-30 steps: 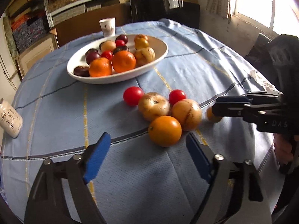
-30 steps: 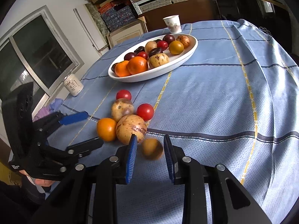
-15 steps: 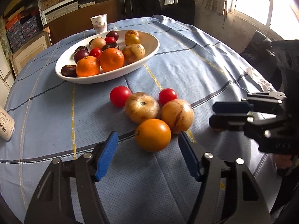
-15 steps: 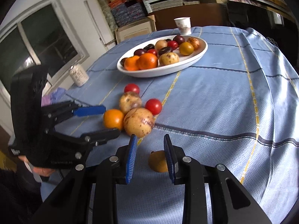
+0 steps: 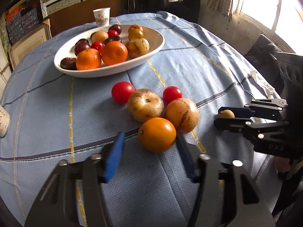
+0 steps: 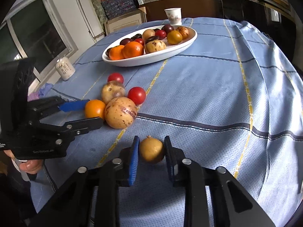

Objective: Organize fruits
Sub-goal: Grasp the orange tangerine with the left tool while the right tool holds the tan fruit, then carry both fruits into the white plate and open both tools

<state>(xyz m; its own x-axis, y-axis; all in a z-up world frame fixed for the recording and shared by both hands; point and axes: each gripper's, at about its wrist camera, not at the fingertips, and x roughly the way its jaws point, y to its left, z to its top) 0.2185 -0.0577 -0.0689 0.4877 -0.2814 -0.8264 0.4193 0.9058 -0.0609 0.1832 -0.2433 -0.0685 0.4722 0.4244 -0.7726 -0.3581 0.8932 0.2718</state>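
While the white oval dish [image 5: 155,51] sits loaded at the far side of the blue-clothed surface [image 6: 208,87], we take it as our landmark. On the near side of the dish lies a loose cluster: two red tomatoes [image 5: 122,92], two pale speckled fruits [image 5: 145,105] and a glossy orange fruit [image 5: 156,134], all touching or nearly so. Our left tool [image 5: 149,151] reaches toward that cluster from the side away from the dish; its jaws have just been closing, with the orange fruit between the blue pads [image 5: 113,157]. The right-hand pad sits against the fruit, while a gap shows at the left-hand one, so it has no grip. Our right tool [image 6: 151,155] is farther from the dish than the cluster, and its jaws are closed on a small yellow-brown fruit [image 6: 151,150], both pads pressing its sides. A paper cup [image 6: 173,16] stands just beyond the dish.
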